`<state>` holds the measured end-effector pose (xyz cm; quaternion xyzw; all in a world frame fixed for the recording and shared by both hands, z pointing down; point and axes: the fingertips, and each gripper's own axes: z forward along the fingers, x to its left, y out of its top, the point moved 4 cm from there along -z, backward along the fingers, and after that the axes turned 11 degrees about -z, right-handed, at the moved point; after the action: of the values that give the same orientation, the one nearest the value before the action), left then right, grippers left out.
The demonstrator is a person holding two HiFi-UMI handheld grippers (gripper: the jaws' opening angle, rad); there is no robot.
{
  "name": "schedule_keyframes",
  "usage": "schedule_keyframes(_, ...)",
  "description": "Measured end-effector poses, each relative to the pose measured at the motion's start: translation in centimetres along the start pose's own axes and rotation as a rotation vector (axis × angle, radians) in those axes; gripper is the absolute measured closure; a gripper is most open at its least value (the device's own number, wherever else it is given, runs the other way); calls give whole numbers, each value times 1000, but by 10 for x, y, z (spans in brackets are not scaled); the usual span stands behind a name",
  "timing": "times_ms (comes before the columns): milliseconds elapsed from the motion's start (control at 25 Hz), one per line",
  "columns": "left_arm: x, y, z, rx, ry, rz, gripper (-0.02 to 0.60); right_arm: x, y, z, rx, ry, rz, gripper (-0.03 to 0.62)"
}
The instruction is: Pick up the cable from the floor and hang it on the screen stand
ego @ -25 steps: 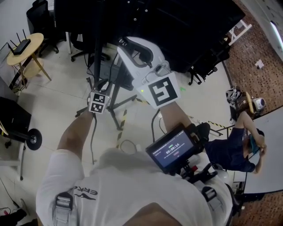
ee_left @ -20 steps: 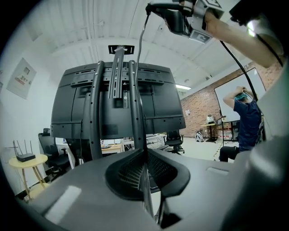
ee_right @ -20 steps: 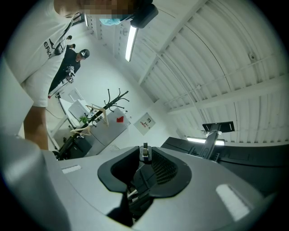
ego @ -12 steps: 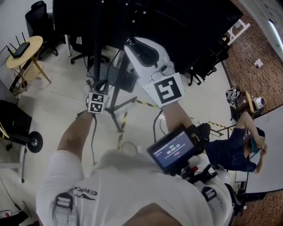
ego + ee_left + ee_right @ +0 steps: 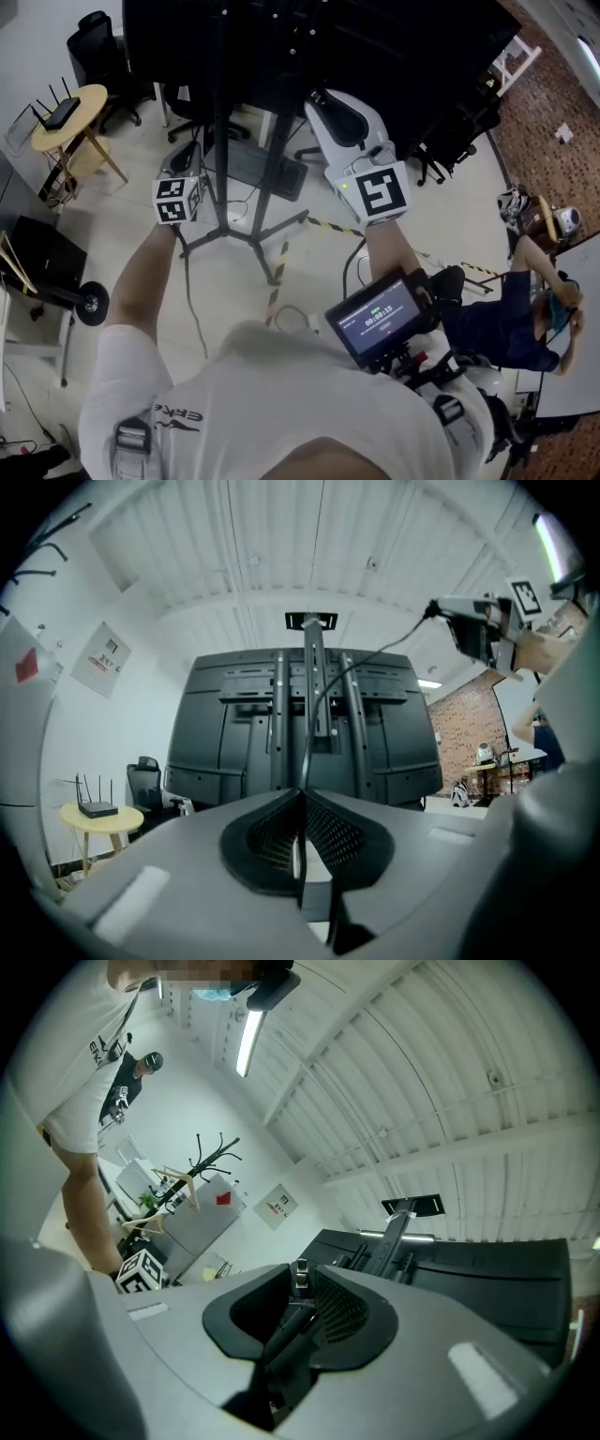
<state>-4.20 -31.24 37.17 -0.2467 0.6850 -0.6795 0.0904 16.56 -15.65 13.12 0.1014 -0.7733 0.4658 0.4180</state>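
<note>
A thin black cable [image 5: 323,700] rises from my left gripper [image 5: 302,794], which is shut on it, and runs up and right to my right gripper [image 5: 473,630]. In the right gripper view, the right gripper [image 5: 305,1277] is shut on the cable's plug [image 5: 298,1283]. In the head view, the left gripper [image 5: 187,155] is just left of the black screen stand [image 5: 222,122]. The right gripper [image 5: 328,103] is raised to its right, in front of the dark screen [image 5: 356,47]. More cable [image 5: 190,291] trails down to the floor.
The stand's legs [image 5: 258,234] spread over the pale floor, crossed by striped tape [image 5: 279,277]. A round yellow table [image 5: 70,117] with a router and office chairs [image 5: 98,42] stand at the left. A person [image 5: 511,323] sits at the right. A small display [image 5: 380,319] is mounted on my chest.
Both grippers have moved up toward the screen. The left one has gone left, to the far side of the stand's pole, and the right one has shifted right.
</note>
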Motion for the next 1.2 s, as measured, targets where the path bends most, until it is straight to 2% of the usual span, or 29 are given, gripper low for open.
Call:
schedule_keyframes(200, 11, 74, -7, -123, -1, -37, 568, -14, -13, -9, 10, -61, 19, 496)
schedule_keyframes(360, -4, 127, -13, -197, -13, -20, 568, -29, -20, -30, 14, -95, 17, 496)
schedule_keyframes(600, -23, 197, -16, -294, -45, 2, 569, -42, -18, -43, 8, -134, -41, 496)
schedule_keyframes(800, -35, 232, -10, -327, -64, 30, 568, -57, -21, -45, -8, -167, -42, 496)
schedule_keyframes(1200, -53, 270, 22, -364, -65, 91, 568, -92, -43, -33, -53, -201, -50, 496)
